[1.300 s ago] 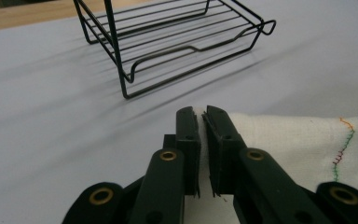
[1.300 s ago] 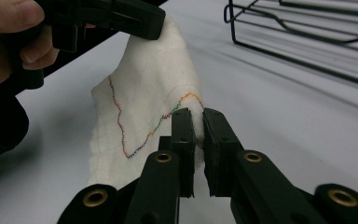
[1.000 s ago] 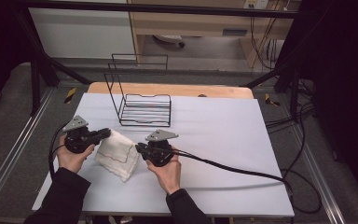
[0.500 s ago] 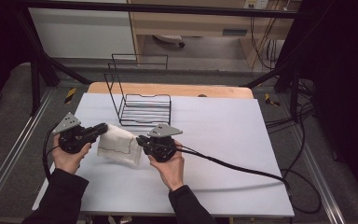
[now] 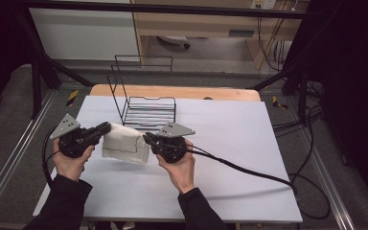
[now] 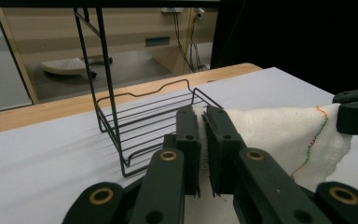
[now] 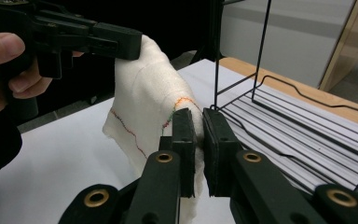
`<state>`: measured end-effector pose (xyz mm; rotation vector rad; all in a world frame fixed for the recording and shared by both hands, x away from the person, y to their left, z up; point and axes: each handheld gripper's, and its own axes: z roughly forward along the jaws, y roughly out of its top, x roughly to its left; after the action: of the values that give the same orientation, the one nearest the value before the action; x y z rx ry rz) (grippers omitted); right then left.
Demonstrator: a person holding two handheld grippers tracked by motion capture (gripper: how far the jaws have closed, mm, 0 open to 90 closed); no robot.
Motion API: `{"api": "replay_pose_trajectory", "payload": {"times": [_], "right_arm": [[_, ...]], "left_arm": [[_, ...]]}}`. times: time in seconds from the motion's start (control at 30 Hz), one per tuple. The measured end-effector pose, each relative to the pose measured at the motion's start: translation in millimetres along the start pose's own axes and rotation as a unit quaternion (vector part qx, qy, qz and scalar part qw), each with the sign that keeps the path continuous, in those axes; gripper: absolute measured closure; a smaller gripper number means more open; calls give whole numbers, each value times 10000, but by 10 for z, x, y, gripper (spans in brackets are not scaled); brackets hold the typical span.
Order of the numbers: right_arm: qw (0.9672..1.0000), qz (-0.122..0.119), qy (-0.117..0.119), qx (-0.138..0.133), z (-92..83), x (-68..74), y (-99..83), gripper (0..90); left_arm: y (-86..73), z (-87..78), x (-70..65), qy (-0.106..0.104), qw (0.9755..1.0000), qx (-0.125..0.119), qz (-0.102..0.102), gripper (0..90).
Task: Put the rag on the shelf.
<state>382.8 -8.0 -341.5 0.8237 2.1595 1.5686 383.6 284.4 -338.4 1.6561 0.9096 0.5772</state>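
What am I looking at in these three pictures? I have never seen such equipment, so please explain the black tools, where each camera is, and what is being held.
A person sits at a white table and holds a hand tool in each hand. Each tool is a gripper with two black jaws. The high view is taken from a fixed camera above the table. The other two pictures come from small cameras mounted on the grippers, looking along their jaws. On the table stands a black wire rack. The left gripper and the right gripper are both shut on a white cloth with a thin coloured stitch line, each pinching one side. The cloth hangs between them, raised above the table, in front of the rack.
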Motion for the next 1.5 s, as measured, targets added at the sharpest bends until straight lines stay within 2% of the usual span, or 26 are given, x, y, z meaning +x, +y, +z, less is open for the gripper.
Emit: {"api": "replay_pose_trajectory", "payload": {"times": [0.07, 0.3, 0.57, 0.73, 1.23, 1.33, 1.5], "right_arm": [[10000, -19, -5, -34, -29, -8, 26, 843], [9998, -131, -42, -113, -131, -36, 110, 843], [9992, -220, -130, -294, -256, -68, 221, 843], [9987, -279, -171, -385, -302, -72, 280, 844], [9961, -372, -340, -731, -421, -126, 475, 845], [9954, -372, -382, -801, -436, -149, 517, 845], [9940, -430, -466, -894, -457, -172, 589, 845]], "left_arm": [[21, -4, -20, -1, 10000, -43, -30, 841], [95, 5, -89, 22, 9998, -169, 52, 841], [186, 27, -148, -50, 9995, -310, 84, 841], [274, 28, -183, -31, 9988, -476, 106, 841], [514, 70, -226, -54, 9974, -705, 114, 841], [560, 80, -228, -21, 9971, -744, 162, 841], [638, 105, -232, 1, 9964, -835, 133, 841]]}}
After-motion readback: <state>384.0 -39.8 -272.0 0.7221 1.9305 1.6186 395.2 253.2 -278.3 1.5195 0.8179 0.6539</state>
